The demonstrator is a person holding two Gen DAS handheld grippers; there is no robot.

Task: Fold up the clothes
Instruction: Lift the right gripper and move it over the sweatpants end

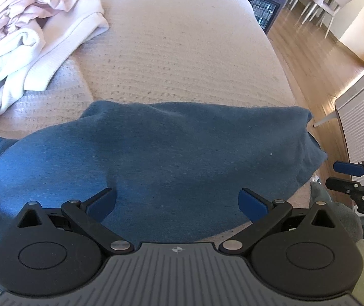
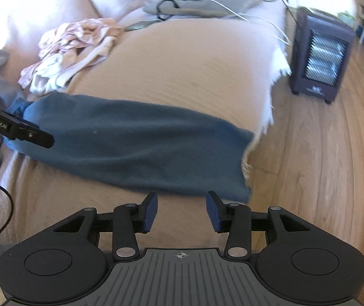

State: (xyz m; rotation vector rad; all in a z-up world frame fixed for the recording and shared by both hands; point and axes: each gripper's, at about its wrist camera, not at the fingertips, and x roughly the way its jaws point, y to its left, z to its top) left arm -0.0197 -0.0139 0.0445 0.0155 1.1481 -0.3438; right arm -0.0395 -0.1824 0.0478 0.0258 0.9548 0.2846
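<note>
We see a blue garment (image 1: 161, 158) lying as a long folded band across the middle of the left wrist view, on a beige bed cover (image 1: 182, 51). Our left gripper (image 1: 177, 201) hangs above it, fingers spread wide and empty. Our right gripper (image 2: 181, 211) is partly open beside its near edge, holding nothing. Unfolded pale clothes (image 1: 28, 25) wait upper left, so most folding seems left.

Black left gripper (image 1: 177, 199), blue pads (image 1: 100, 205) (silver screws), ribbed grey base
</note>
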